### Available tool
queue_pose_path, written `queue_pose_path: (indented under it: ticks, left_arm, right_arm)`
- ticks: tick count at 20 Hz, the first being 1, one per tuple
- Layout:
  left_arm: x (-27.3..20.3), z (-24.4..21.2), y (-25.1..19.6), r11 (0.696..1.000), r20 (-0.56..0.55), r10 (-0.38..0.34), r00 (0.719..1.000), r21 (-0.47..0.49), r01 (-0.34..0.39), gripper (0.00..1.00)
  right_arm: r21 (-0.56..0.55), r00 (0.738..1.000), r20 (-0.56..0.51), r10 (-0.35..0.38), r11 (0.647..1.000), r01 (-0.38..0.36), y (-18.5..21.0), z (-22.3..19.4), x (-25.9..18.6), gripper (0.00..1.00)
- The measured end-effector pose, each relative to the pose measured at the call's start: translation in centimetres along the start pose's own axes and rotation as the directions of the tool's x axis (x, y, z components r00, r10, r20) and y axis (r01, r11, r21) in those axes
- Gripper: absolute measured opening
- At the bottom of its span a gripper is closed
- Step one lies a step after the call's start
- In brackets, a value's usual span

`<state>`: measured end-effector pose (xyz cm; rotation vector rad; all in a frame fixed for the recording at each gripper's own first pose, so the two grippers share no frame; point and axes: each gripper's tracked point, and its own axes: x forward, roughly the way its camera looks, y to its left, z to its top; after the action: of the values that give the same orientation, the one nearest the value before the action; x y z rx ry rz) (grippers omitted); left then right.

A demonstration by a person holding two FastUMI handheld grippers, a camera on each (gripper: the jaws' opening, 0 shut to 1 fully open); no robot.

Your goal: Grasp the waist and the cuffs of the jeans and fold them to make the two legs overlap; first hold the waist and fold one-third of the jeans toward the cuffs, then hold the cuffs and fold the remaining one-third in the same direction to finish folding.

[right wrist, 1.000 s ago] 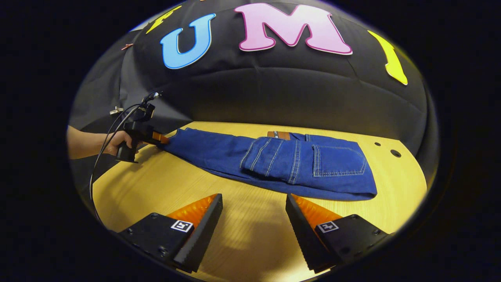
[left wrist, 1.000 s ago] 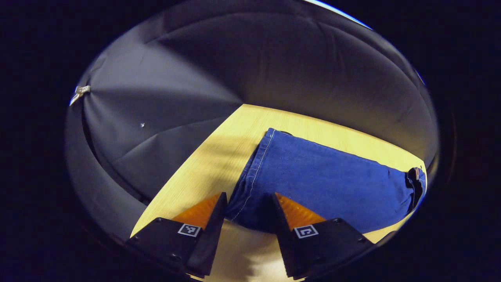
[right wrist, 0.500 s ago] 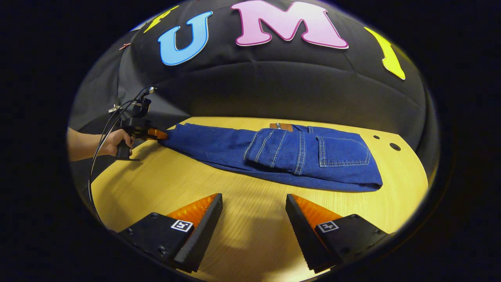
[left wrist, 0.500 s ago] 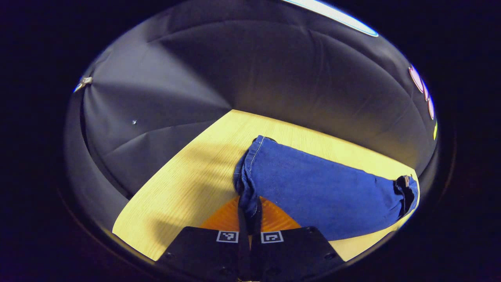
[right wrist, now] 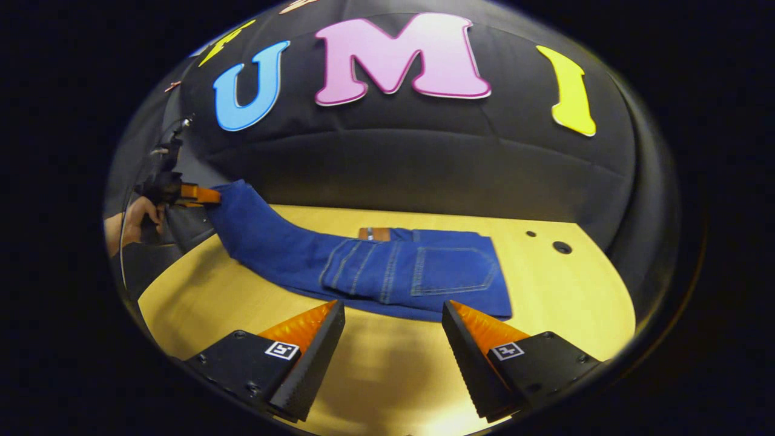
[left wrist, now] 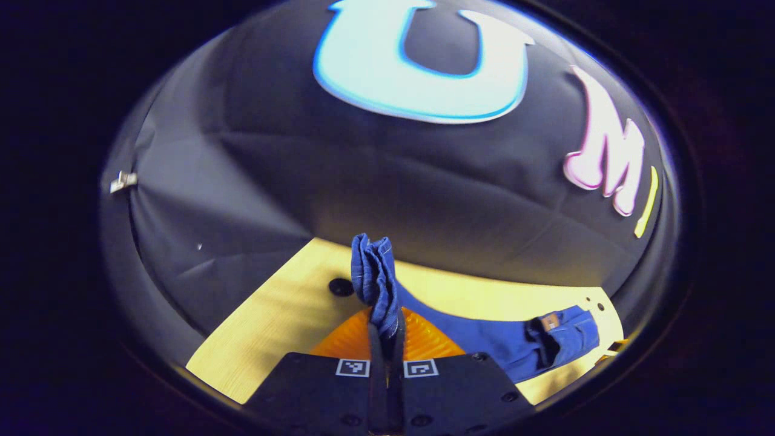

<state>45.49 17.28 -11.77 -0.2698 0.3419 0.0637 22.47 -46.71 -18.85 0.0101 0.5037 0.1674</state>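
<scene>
A second earlier the left gripper (left wrist: 386, 339) had its jaws wide apart around the cuffs (left wrist: 372, 275), which lay flat on the worktop (right wrist: 387, 375). Half a second later the jaws had closed on them. Now they were clamped on the bunched cuff fabric and had lifted it clear of the wood, so the cloth stood up between the fingers against the booth wall.

In the right gripper view the same lift showed at the far left: the hand (right wrist: 136, 215) had raised the left gripper, and the leg end of the jeans (right wrist: 363, 269) sloped up from the worktop to it. The waist (right wrist: 424, 233), with its pockets, still lay flat in the middle of the worktop, just beyond the right gripper (right wrist: 393, 318). That gripper had come closer to the near edge of the jeans; its jaws were open and held nothing.

The legs already seemed to lie one over the other, judging by the single narrow strip. With the cuff end raised and the waist not yet held, the waist grasp looked the likely next need. A one-sided pull could drag the waist out of place.
</scene>
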Motion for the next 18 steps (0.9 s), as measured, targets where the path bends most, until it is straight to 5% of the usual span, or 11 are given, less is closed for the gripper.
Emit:
queue_pose_path:
  ticks: [7, 10, 14, 18]
  left_arm:
    - [-5.8, 4.8, -17.0, 0.973, -0.014, -0.211, 0.977, 0.096, 0.211, 0.06]
    - [-4.3, 2.7, -25.6, 0.95, -0.06, -0.263, 0.963, 0.161, 0.269, 0.06]
    - [-2.6, -3.0, -37.0, 0.896, -0.182, -0.37, 0.911, 0.188, 0.402, 0.06]
    - [0.2, -9.2, -40.4, 0.859, -0.292, -0.367, 0.883, 0.258, 0.442, 0.12]
  right_arm:
    - [0.057, 0.99, 0.067, -0.126, 0.991, 0.122, -9.4, 5.0, -4.7, 0.98]
    - [0.085, 0.978, 0.088, -0.191, 0.979, 0.183, -13.1, 5.6, -6.8, 0.98]
    - [0.154, 0.967, 0.077, -0.242, 0.961, 0.228, -16.2, 4.6, -9.3, 0.98]
    - [0.184, 0.958, 0.043, -0.285, 0.944, 0.273, -18.4, 2.5, -11.7, 0.98]
